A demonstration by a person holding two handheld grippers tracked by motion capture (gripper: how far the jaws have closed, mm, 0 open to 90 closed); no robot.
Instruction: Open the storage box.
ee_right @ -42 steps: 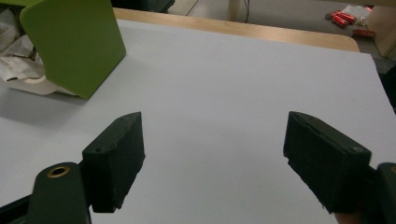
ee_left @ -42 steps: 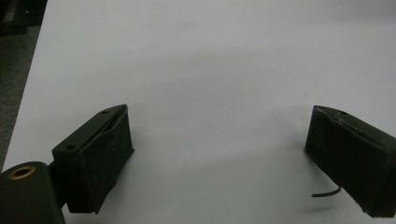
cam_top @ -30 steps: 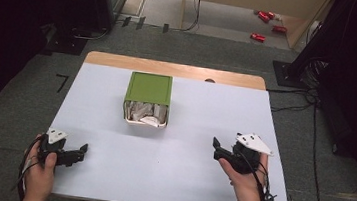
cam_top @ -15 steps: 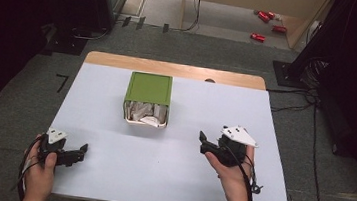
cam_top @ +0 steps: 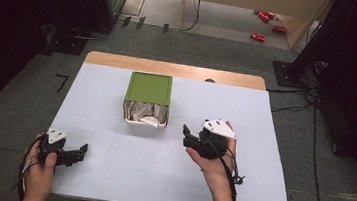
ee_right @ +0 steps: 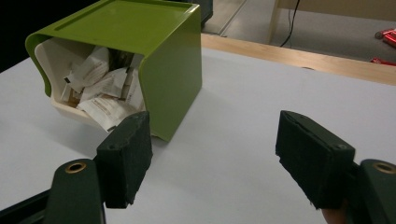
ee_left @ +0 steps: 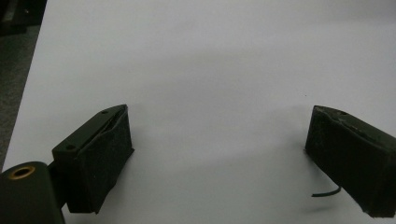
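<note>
**Both grippers spread wide beside a tipped green box**

The right gripper (cam_top: 186, 134) sits just right of the table's middle, held in the right hand (cam_top: 215, 159), its jaws spread wide with nothing between them. In the right gripper view its 2 black pads (ee_right: 126, 156) frame bare tabletop, and the green box (ee_right: 140, 56) stands just beyond the left one.

The left gripper (cam_top: 79, 151) lies low near the table's front left corner, gripped by the left hand (cam_top: 41, 166). Its jaws are also parted and empty, with the white table (ee_left: 210, 70) showing between them.

The green box (cam_top: 149, 88) lies on its side near the table's middle, toward the far edge, its open mouth facing the person. White paper packets (cam_top: 144, 114) fill the opening, loosely heaped inside a pale inner liner.
</note>
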